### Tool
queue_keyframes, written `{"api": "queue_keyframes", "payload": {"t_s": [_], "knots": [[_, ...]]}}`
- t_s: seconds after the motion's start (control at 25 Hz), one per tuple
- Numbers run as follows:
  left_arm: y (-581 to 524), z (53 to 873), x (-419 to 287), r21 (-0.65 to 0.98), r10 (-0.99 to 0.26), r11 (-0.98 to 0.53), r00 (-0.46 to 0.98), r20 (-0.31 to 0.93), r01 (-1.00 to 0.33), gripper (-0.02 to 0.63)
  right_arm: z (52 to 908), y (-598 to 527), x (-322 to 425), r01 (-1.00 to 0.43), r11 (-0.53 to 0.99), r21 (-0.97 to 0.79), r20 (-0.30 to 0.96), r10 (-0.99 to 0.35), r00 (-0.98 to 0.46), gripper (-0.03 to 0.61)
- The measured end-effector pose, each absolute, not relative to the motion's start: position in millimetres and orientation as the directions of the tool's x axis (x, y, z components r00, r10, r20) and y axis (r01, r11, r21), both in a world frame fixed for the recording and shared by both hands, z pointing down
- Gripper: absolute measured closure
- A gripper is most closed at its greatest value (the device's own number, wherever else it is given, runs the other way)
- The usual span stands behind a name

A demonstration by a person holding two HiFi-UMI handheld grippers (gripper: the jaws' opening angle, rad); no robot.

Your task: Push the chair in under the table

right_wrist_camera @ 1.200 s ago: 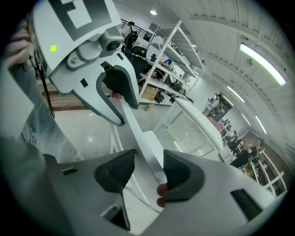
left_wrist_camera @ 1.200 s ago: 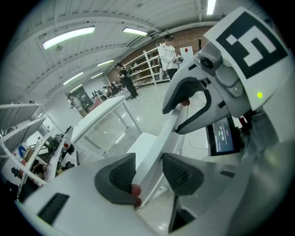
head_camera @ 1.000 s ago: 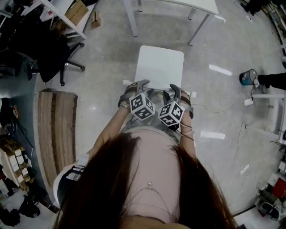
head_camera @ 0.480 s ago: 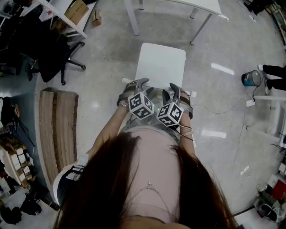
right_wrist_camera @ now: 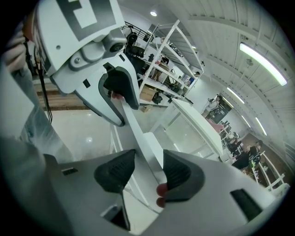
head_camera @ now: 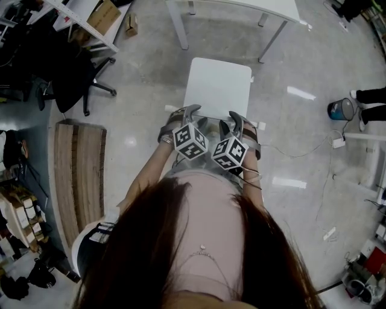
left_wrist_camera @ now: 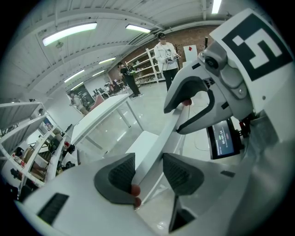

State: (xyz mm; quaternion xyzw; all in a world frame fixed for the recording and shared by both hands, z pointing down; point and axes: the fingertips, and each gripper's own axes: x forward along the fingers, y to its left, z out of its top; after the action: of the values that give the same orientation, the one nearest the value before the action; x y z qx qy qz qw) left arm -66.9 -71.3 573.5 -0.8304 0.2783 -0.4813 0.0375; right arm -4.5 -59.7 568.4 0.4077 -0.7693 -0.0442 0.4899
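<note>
At the left end of the chair's (head_camera: 217, 90) back rail (head_camera: 211, 121), the left gripper (head_camera: 192, 116) has its jaws clenched across the white bar; the left gripper view shows the rail (left_wrist_camera: 159, 143) running up between the two pads (left_wrist_camera: 120, 173) toward the other tool. That rail lies crosswise to the person, its long axis left to right, so the push has to go square to it, straight ahead. Beyond it the white seat points away from the person toward the table (head_camera: 271, 7), whose near edge sits just past the seat's front, with a gap of bare floor between them. The seat looks lined up between the table's two near legs (head_camera: 177, 27), and judged from that it should slide in without turning. At the rail's right end the right gripper (head_camera: 234, 121) is likewise closed around the bar, seen in its own view (right_wrist_camera: 150, 170) with the rail passing between the pads. Both hands sit equally near the chair, so an even forward shove from each seems called for.
</note>
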Motion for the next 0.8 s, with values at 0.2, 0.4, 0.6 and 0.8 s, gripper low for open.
{"api": "queue_keyframes", "payload": {"t_s": [0.2,0.4,0.6,0.8], "knots": [[-78,574,-65,-0.330,-0.499,-0.841,0.379,0.779,-0.429,0.423,568,-66,-2,-0.581,0.664,0.470,0.714,-0.673,-0.192,0.385],[-88,575,-58,-0.331,-0.502,-0.838,0.376,0.779,-0.434,0.423,570,-77,5,-0.578,0.667,0.469,0.713,-0.673,-0.198,0.385],[-97,574,-53,-0.330,-0.502,-0.838,0.376,0.779,-0.435,0.423,569,-87,10,-0.577,0.671,0.466,0.718,-0.668,-0.197,0.385],[-105,575,-49,-0.329,-0.499,-0.841,0.378,0.780,-0.430,0.423,570,-95,14,-0.578,0.679,0.453,0.730,-0.654,-0.196,0.385]]}}
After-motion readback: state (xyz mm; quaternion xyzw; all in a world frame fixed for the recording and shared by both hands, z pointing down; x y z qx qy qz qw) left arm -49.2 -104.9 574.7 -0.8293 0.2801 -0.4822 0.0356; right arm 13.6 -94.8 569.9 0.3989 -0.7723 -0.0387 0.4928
